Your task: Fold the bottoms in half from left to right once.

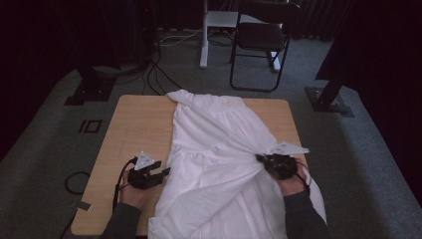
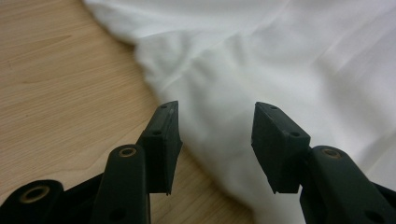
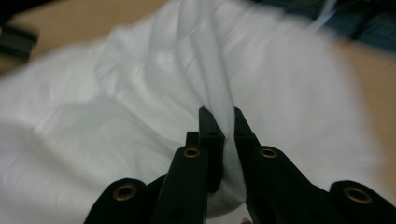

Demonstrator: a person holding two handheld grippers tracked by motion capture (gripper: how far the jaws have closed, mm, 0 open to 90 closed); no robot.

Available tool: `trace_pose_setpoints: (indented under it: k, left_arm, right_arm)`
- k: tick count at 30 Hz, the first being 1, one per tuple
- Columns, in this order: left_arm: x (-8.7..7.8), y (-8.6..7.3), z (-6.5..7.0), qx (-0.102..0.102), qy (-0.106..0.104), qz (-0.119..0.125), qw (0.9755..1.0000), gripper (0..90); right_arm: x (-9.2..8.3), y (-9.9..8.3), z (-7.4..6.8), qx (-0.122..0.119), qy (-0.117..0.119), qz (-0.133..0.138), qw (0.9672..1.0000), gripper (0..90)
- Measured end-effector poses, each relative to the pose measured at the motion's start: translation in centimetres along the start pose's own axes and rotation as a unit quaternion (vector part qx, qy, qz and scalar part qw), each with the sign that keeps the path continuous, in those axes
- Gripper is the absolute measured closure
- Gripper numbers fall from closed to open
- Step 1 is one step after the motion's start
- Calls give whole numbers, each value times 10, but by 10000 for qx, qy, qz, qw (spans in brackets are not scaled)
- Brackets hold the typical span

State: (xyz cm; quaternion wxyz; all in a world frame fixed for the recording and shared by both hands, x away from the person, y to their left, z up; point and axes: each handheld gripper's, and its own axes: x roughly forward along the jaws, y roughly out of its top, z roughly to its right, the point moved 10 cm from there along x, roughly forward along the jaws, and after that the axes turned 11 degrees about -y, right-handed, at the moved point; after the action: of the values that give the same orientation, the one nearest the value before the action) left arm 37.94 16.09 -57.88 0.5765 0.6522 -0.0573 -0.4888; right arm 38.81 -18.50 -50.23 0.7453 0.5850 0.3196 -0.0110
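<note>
White garment (image 1: 219, 149) spread over the wooden table (image 1: 134, 129) in the high view, running from the far edge to the near edge and hanging a little over both. Plain white, thin, no print; smooth toward the far end, gathered into long creases that fan out from a pinch point at the right side. Looks like a shirt or dress, cannot tell which. Right tongs (image 1: 263, 160) at that pinch point, clamped on a fold of the cloth and lifting it into a ridge. Left tongs (image 1: 161, 173) just beside the garment's left edge, low over bare wood. Black folding chair (image 1: 261, 40) on the carpet beyond the table.

Left gripper view: left tongs (image 2: 215, 140) parted about halfway, nothing pressed between the pads. Garment's rounded, slightly rumpled edge (image 2: 261, 70) lying between and ahead of them, bare table (image 2: 60, 93) to the left.

Right gripper view, somewhat blurred: right tongs (image 3: 224, 122) closed tight on a narrow pleat of the white cloth (image 3: 140, 88), drawn up as a taut vertical fold between the pads. Soft wrinkles spreading away on both sides, table just visible at the far corners.
</note>
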Motion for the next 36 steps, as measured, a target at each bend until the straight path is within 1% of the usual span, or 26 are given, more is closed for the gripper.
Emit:
trace_pose_setpoints:
  k: [1,3,4,5,6,8,11,13,15,16,18,19,20,21,22,23,24,25,26,27,28,29,30,33,35,36]
  left_arm:
    - [0,0,1,10,0,-10,10000,525]
    - [1,-1,1,30,-5,-47,10000,524]
    - [2,-1,1,40,-7,-58,10000,524]
    - [3,-1,1,38,-4,-77,10000,523]
    - [4,-1,2,46,-7,-84,10000,521]
    - [8,1,6,73,-52,-105,9999,519]
    - [20,6,18,177,-193,-184,9995,514]
    - [31,12,30,310,-321,-243,9987,506]
    - [45,17,44,447,-481,-307,9974,502]
    - [53,19,52,516,-553,-344,9965,500]
    - [69,18,65,660,-716,-493,9940,494]
    - [78,16,71,755,-790,-589,9923,488]
    - [85,14,76,788,-857,-659,9910,483]
    - [92,11,79,826,-905,-749,9896,477]
    - [98,8,81,857,-887,-838,9888,477]
    - [103,4,81,898,-826,-951,9880,489]
    - [106,2,80,969,-757,-988,9875,530]
    - [107,3,79,953,-738,-969,9880,559]
    - [106,4,76,937,-677,-1010,9881,609]
    - [105,4,73,922,-681,-1057,9878,690]
    - [105,5,71,909,-715,-1063,9876,732]
    - [105,6,67,926,-688,-1102,9872,771]
    - [105,7,63,953,-637,-1127,9870,791]
    - [103,9,48,970,-466,-1107,9880,803]
    - [102,11,35,871,-360,-1032,9902,810]
    - [100,12,26,842,-260,-1027,9908,811]
  right_arm:
    - [-11,9,15,88,-254,204,9994,878]
    - [-28,18,48,276,-795,485,9953,878]
    - [-30,16,65,279,-1102,422,9926,877]
    - [-27,8,82,265,-1365,250,9900,877]
    - [-22,-3,96,321,-1504,71,9881,877]
    - [-5,-32,116,456,-1587,-371,9856,876]
    - [24,-77,130,575,-1605,-940,9809,875]
    - [38,-99,134,736,-1534,-1111,9791,873]
    - [47,-114,135,873,-1489,-1244,9771,869]
    - [51,-120,135,909,-1454,-1284,9768,867]
    - [55,-128,134,932,-1410,-1388,9758,859]
    - [57,-131,133,938,-1386,-1431,9754,857]
    - [58,-131,133,982,-1358,-1400,9759,853]
    - [57,-131,133,1055,-1329,-1417,9753,847]
    - [57,-131,134,1076,-1300,-1434,9752,841]
    - [57,-131,134,1076,-1292,-1433,9753,840]
    - [57,-131,134,1071,-1285,-1426,9755,839]
    - [57,-131,134,1083,-1276,-1417,9756,838]
    - [57,-132,133,1097,-1279,-1402,9757,837]
    - [57,-132,133,1108,-1278,-1384,9758,837]
    - [57,-132,133,1115,-1278,-1376,9759,837]
    - [57,-132,132,1113,-1271,-1374,9760,837]
    - [57,-131,130,1114,-1249,-1385,9761,837]
    - [57,-130,121,1082,-1128,-1392,9778,834]
    - [58,-128,111,1122,-983,-1382,9791,833]
    - [60,-126,106,1090,-938,-1387,9798,833]
